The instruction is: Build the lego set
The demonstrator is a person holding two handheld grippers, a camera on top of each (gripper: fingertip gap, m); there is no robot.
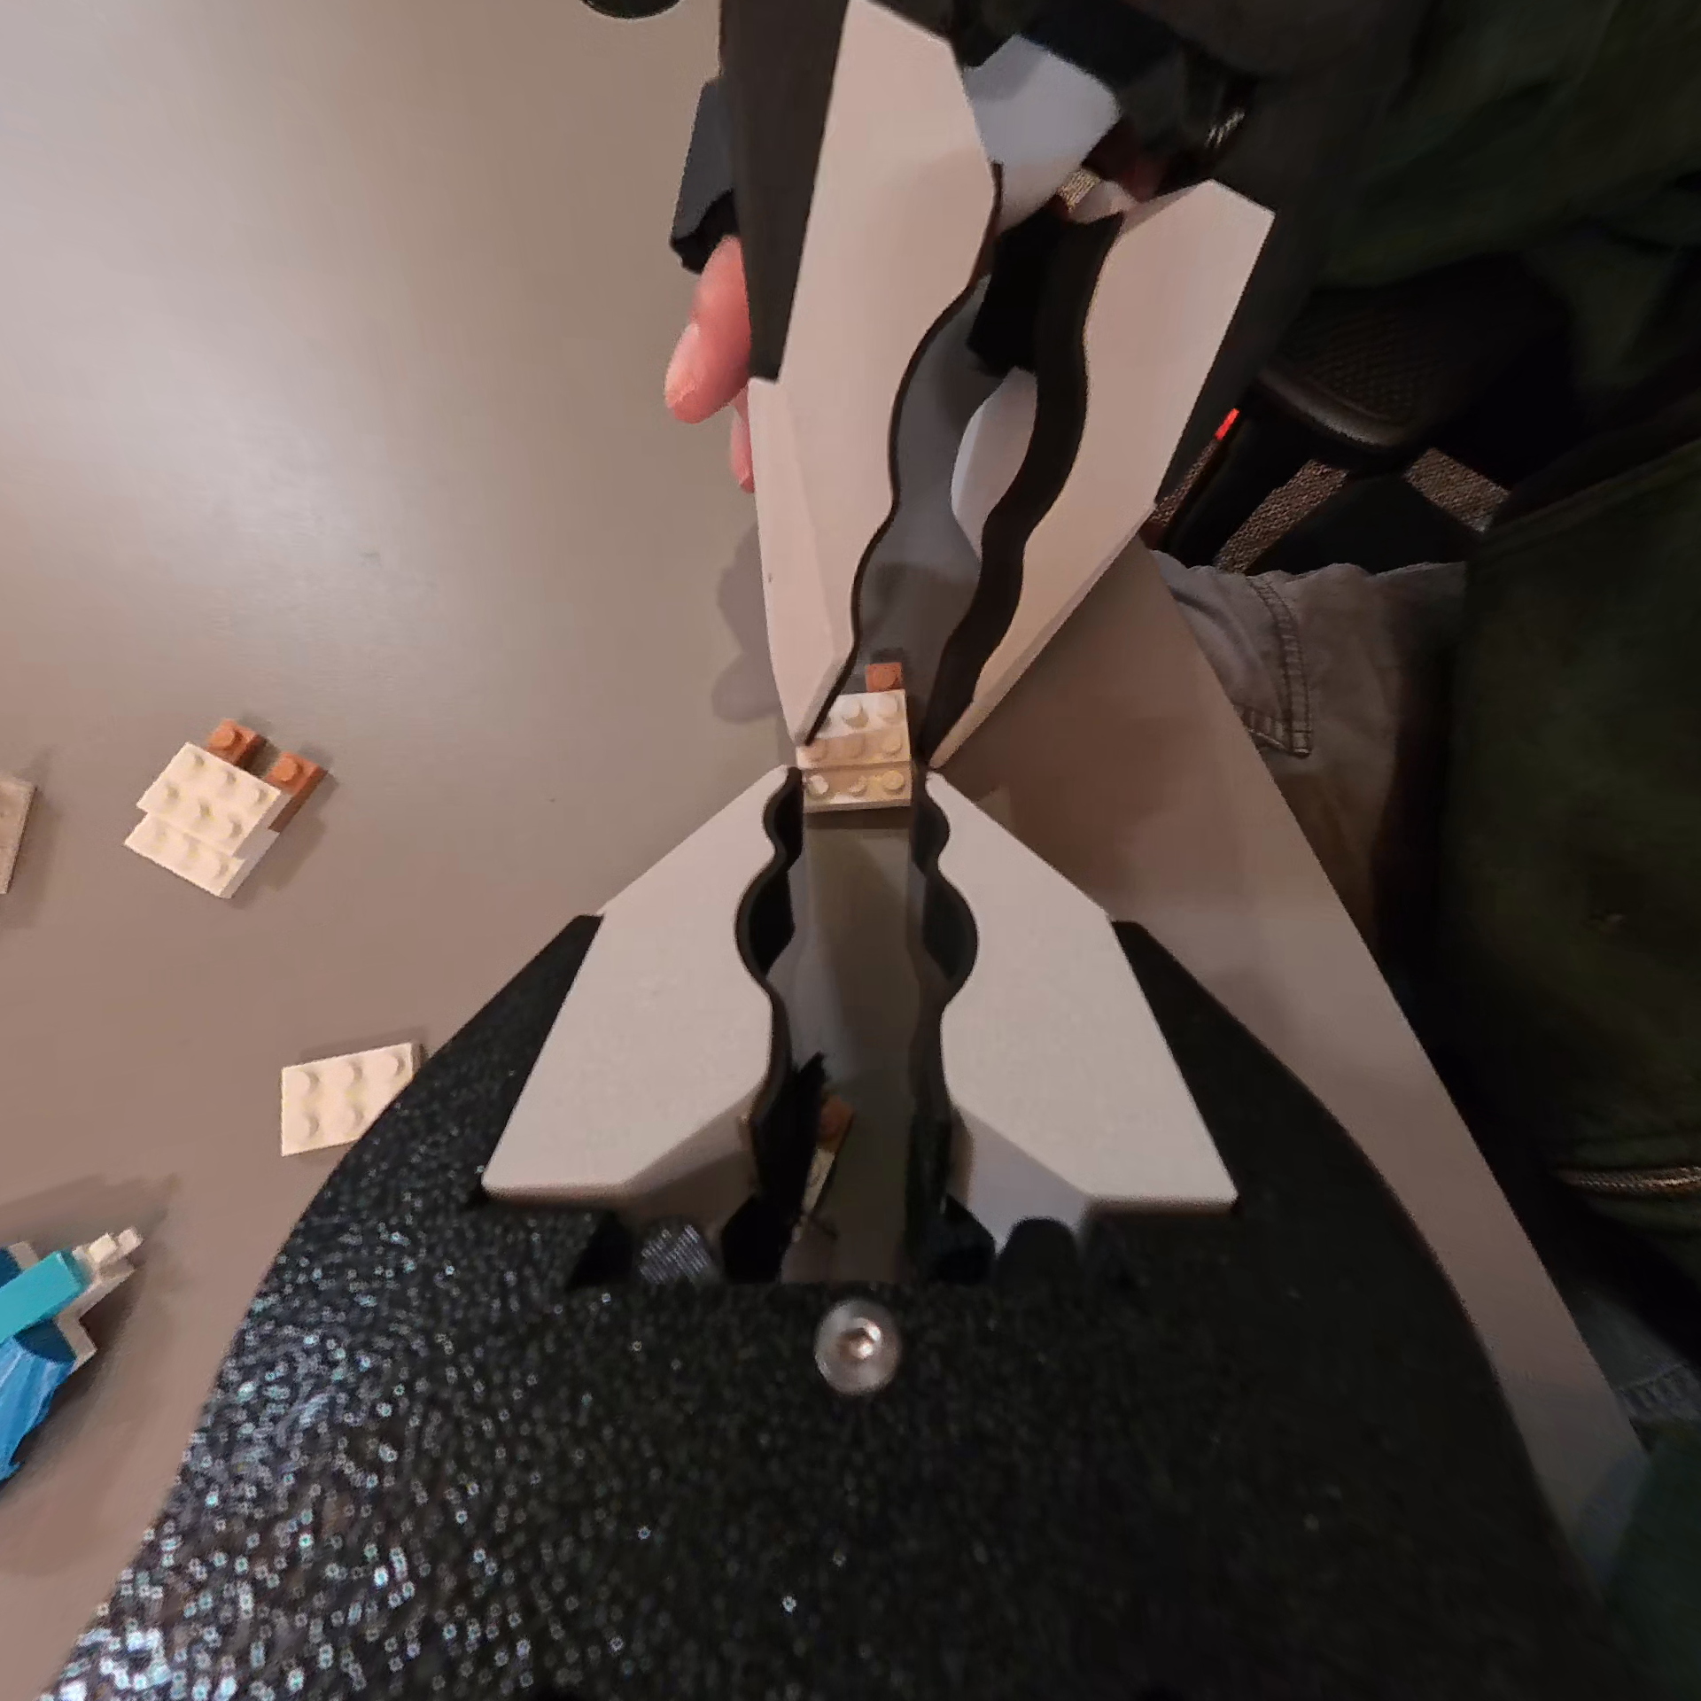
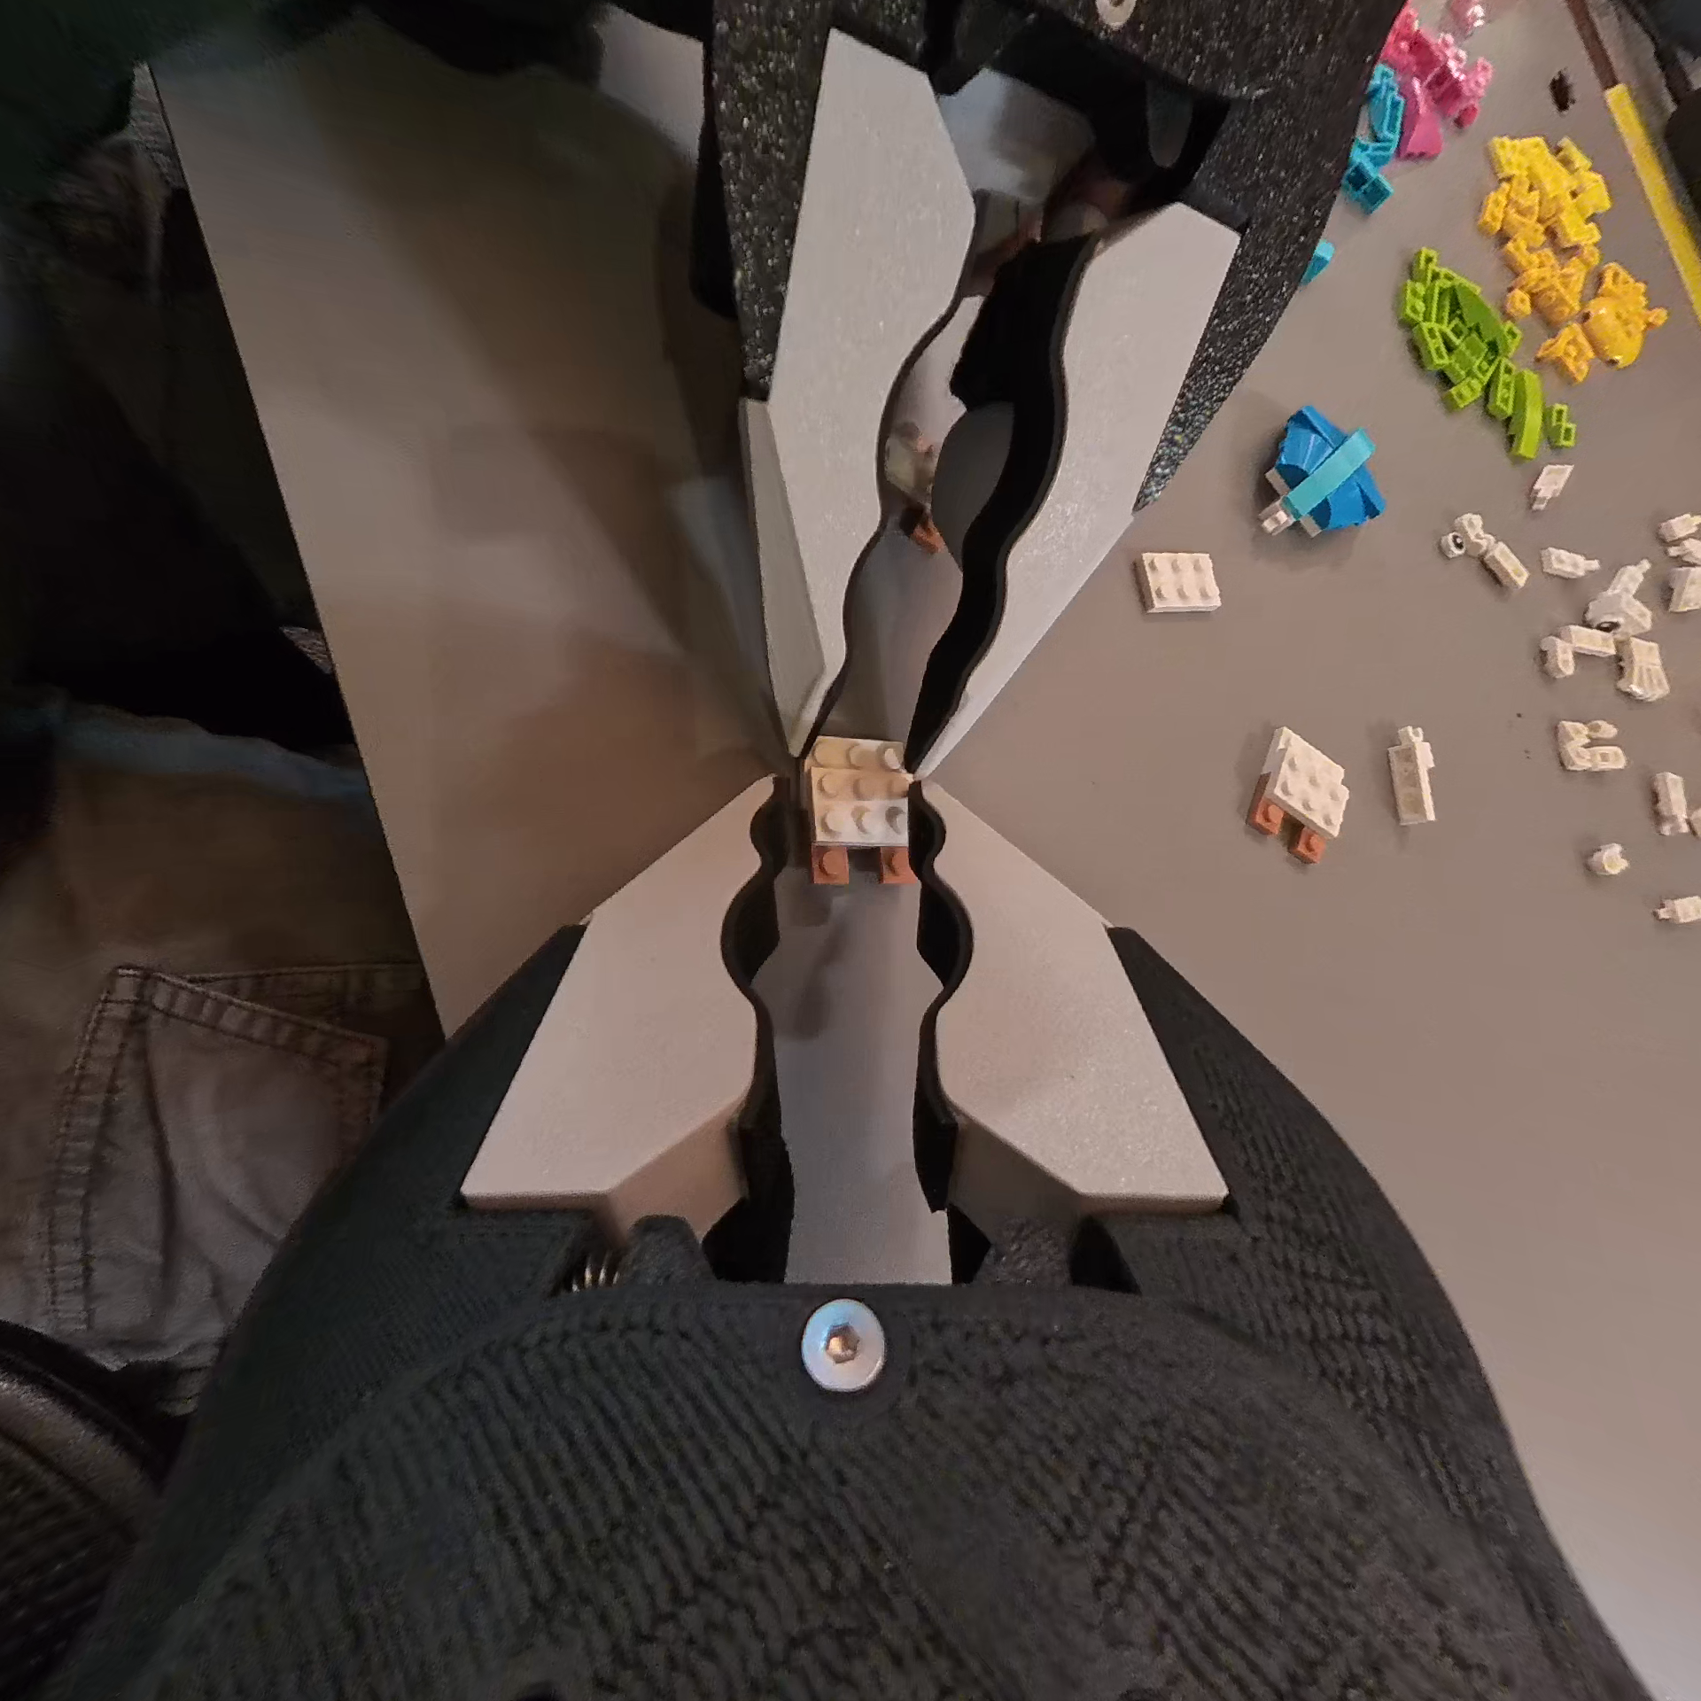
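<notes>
Grey tabletop [image 2: 1289, 1058] under both grippers. Left gripper [image 1: 858, 782] and right gripper [image 2: 851, 805] meet tip to tip, each pinching one small white-and-brown brick assembly [image 2: 858, 810] between its pads, above the table's near edge. Farther right lie a white plate [image 2: 1178, 582], a matching brick assembly [image 2: 1302, 792], a blue model [image 2: 1325, 474], loose white pieces [image 2: 1602, 635] and green [image 2: 1473, 350] and yellow [image 2: 1565, 248] heaps.

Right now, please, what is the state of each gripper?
Left gripper: closed on one end of a small white brick assembly.
Right gripper: closed on the other end of it, the brown-footed end.
</notes>
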